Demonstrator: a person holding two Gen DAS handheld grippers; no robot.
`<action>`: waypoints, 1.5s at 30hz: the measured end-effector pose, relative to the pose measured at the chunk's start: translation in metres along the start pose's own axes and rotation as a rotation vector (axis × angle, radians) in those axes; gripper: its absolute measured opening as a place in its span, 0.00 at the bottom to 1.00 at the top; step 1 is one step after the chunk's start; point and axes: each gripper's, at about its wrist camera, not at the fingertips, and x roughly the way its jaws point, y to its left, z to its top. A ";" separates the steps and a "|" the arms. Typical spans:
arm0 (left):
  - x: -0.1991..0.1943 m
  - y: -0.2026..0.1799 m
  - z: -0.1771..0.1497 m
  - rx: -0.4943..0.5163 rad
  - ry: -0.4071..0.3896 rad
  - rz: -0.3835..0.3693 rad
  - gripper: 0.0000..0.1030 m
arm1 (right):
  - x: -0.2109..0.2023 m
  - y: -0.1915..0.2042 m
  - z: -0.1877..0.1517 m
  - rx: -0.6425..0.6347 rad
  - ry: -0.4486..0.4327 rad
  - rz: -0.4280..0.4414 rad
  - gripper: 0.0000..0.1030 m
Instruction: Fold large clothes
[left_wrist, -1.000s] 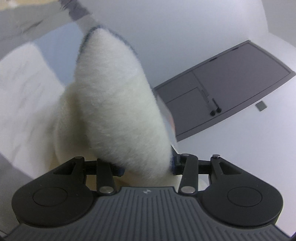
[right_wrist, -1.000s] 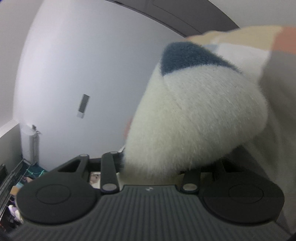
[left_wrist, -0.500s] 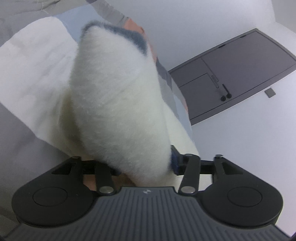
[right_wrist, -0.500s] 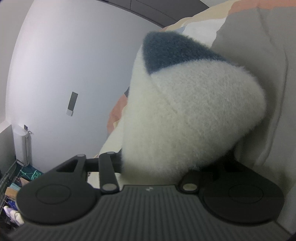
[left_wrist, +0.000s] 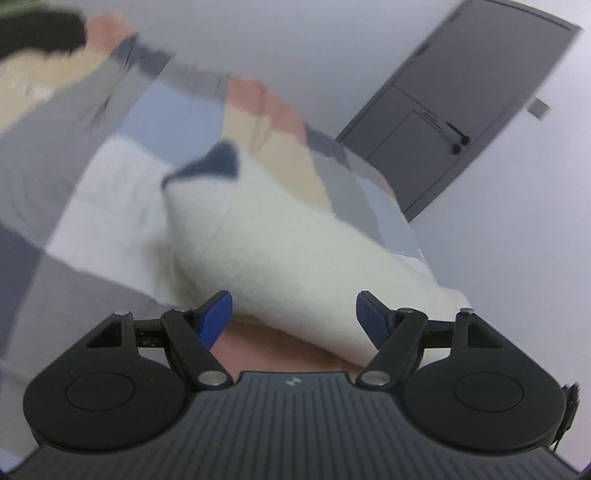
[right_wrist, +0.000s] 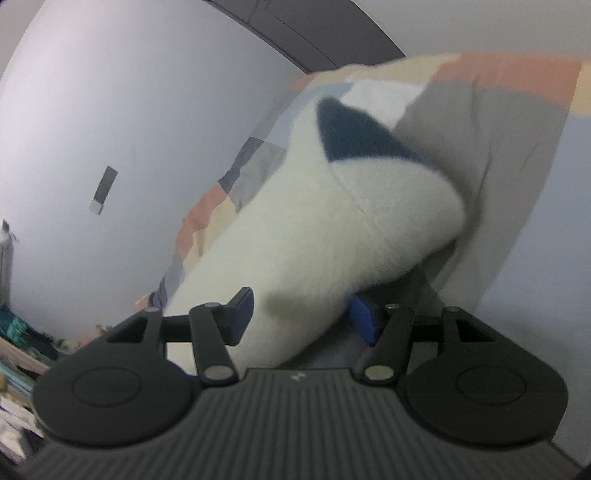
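In the left wrist view, the left gripper (left_wrist: 293, 314) has just been opening — its blue pads are standing clear of the fleecy white fold of the blanket (left_wrist: 280, 236) lying between them, patchwork spreading toward 11 o'clock. In the right wrist view, the right gripper (right_wrist: 301, 317) has been opening too, the blanket (right_wrist: 332, 236) fold lying loosely between its jaws — reaching toward 1 o'clock.

The fleece lining (left_wrist: 280, 236) looked thick, fuzzy and cream, with a dark blue plush corner (right_wrist: 351, 136). The patchwork outer cloth (left_wrist: 92, 155) was smooth and matt. The gripper bodies (right_wrist: 295, 413) were matt black ribbed plastic, with blue pads (left_wrist: 216, 314) and shiny metal pins (left_wrist: 373, 377).
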 end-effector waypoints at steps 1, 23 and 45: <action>-0.011 -0.007 0.001 0.025 -0.010 0.001 0.76 | -0.008 0.006 0.000 -0.027 -0.007 -0.003 0.59; -0.183 -0.109 -0.038 0.472 -0.179 0.095 0.76 | -0.151 0.142 -0.041 -0.536 -0.057 0.080 0.59; -0.214 -0.073 -0.090 0.446 -0.199 0.109 0.80 | -0.179 0.142 -0.129 -0.678 -0.097 -0.041 0.59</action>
